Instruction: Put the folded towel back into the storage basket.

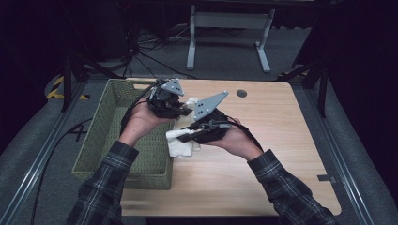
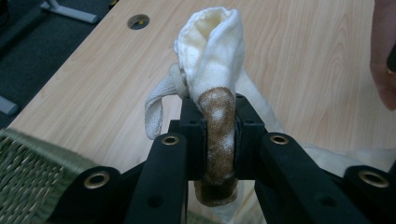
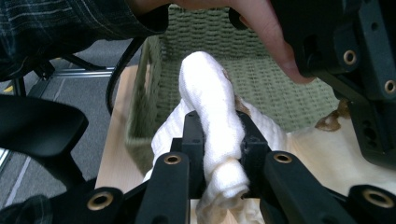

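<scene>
Plaid sleeves (image 1: 103, 192) came in from the bottom of the high view, each hand carrying a gripper above the wooden desk (image 1: 263, 154); the left gripper (image 1: 184, 111) was held up beside the green woven basket (image 1: 101, 140), and the right gripper (image 1: 180, 137) lay just to its right and nearer the person, its grey three-cornered plate tilted upward; between the two hung a white cloth (image 1: 182, 140), one part gathered at the left gripper and the rest bunched under the right, close to the basket's right wall; in the left gripper view, the left gripper (image 2: 219, 140) was clamped tight on a rolled fold of the cloth (image 2: 212, 51) that bore a brown stain right where the pads pressed, the clean white end rising above the jaws over the bare desk (image 2: 303, 70); in the right gripper view, the right gripper (image 3: 220, 149) was likewise closed on a thick white twist of the cloth (image 3: 208, 88), with the basket (image 3: 261, 79) behind it and the other hand's fingers (image 3: 275, 42) near above; more cloth spread pale at the lower right, with brown marks at its edge.
</scene>
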`<state>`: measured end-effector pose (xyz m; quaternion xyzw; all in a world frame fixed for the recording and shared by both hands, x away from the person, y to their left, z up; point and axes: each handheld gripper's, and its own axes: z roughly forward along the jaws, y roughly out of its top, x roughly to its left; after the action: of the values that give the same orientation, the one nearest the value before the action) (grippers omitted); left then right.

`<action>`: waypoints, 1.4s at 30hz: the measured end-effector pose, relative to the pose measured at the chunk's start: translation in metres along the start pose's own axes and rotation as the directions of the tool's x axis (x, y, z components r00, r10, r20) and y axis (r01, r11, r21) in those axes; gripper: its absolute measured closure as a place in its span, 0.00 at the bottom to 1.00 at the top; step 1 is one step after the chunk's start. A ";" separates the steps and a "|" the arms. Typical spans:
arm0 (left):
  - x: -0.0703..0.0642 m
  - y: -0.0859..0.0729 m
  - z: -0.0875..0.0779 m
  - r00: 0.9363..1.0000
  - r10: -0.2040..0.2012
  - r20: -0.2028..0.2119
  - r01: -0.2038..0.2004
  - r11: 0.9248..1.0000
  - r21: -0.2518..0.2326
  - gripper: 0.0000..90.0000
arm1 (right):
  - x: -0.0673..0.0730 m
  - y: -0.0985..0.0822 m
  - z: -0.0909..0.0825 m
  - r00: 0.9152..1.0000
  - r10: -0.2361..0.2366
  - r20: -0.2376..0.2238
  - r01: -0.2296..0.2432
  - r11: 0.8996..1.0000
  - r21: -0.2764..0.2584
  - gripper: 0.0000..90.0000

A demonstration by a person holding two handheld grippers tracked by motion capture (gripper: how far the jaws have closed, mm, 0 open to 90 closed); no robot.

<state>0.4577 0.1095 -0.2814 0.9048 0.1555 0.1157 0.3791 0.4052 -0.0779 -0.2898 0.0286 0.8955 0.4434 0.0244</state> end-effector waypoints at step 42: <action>0.005 -0.094 -0.006 0.995 -0.099 -0.028 0.099 0.995 -0.003 0.87 | 0.013 -0.016 0.119 0.996 0.069 -0.054 -0.069 0.998 0.011 0.77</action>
<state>0.4425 0.1777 -0.3451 0.8940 0.2053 0.1096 0.3829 0.4003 0.0080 -0.3749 0.0475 0.8964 0.4405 -0.0153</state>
